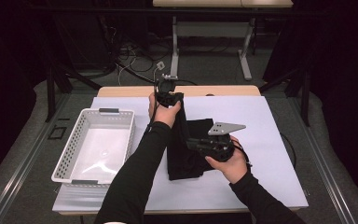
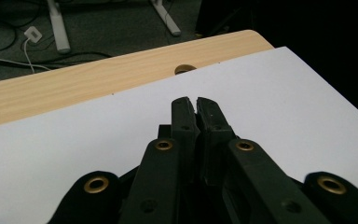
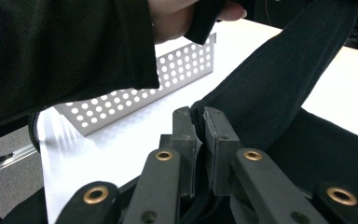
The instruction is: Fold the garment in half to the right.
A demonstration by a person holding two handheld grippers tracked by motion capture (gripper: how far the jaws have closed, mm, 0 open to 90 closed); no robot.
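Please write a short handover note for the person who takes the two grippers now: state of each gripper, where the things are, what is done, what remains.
Left gripper: shut on the black cloth garment, holding its far part lifted above the white table cover.
Right gripper: shut on an edge of the same garment, near the table's middle.
Garment: its lower part lies in layers on the cover, the rest hangs between the grippers.
White perforated plastic basket: at the table's left, nothing inside.
Done: both grips taken, the garment partly folded.
Left: probably lay the lifted part down to finish the fold; perhaps then put the garment in the basket.
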